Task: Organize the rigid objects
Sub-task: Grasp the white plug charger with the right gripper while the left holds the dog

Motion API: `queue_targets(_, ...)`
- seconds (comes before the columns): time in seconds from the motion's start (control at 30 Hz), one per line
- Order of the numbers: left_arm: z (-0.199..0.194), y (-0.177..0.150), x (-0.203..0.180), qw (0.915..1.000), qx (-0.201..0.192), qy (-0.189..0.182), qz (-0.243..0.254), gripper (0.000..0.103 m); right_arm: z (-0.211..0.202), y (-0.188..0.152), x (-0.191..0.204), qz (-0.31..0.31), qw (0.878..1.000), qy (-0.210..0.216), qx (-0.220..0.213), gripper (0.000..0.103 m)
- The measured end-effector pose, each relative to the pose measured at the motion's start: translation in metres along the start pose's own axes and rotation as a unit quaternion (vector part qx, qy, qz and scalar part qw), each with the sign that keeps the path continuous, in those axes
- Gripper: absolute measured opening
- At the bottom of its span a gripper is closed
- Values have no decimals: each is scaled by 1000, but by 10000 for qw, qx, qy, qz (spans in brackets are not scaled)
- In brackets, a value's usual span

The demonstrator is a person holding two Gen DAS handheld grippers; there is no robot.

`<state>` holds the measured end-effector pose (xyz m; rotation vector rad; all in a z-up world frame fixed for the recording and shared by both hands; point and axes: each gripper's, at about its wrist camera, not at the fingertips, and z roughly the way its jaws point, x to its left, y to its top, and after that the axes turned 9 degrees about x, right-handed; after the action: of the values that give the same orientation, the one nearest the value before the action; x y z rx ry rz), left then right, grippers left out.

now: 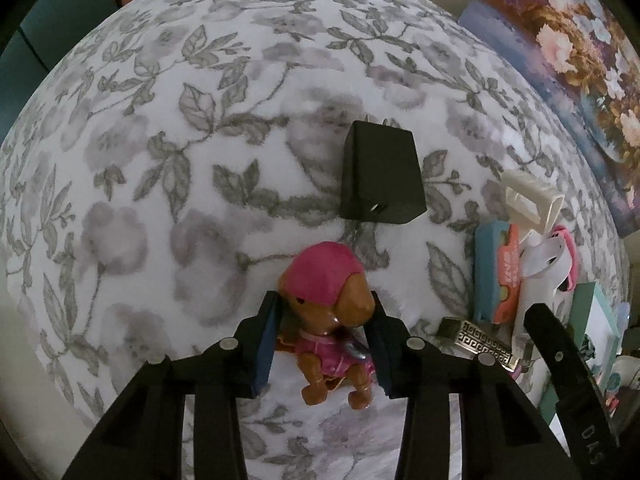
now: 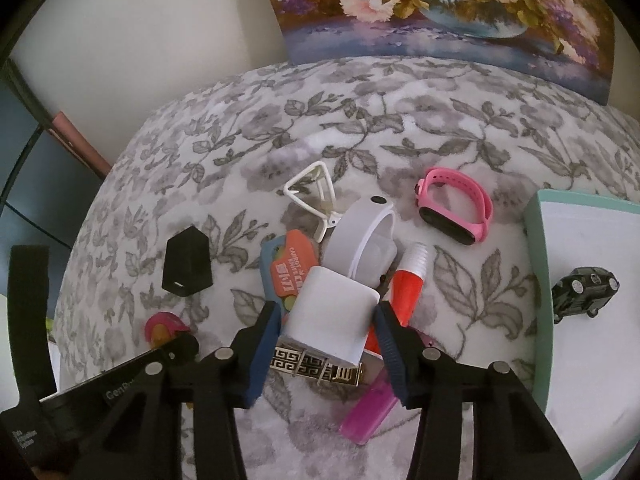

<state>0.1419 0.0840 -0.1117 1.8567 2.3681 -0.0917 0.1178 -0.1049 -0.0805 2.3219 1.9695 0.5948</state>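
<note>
The left gripper [image 1: 322,344] has its pads against both flanks of a brown toy dog [image 1: 332,320] in a pink cap, which lies on the floral blanket [image 1: 160,160]; a black charger [image 1: 380,176] lies just beyond it, toward the blanket's far edge; the right gripper [image 2: 326,334], jaws narrowed, grips a white charger block [image 2: 334,312] atop the clutter by the blanket's right edge, above a gold patterned band [image 2: 316,364]; a pink wristband [image 2: 456,208] lies beyond; a black toy car [image 2: 584,292] sits in the mint-rimmed box [image 2: 540,260].
</note>
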Motion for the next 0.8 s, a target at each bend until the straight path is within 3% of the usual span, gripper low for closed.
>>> queue_targets(0.07,-6,-3,4,10000,-65,-55,6,32,-2,-1,-4,50,10000,86,5,49)
queue_targets(0.23,-18,-2,-2,9996,-259,35,134,32,-11,-2,-10,137,9995,290,-70,35)
queue_targets(0.57,-29,3,-5,9991,-406,-118,54,32,-14,-3,-19,175,9986,495,-53,33)
queue_targets(0.8,-24,-3,3,9995,-263,-194,-47,32,-11,0,-18,221,9982,551,-31,36)
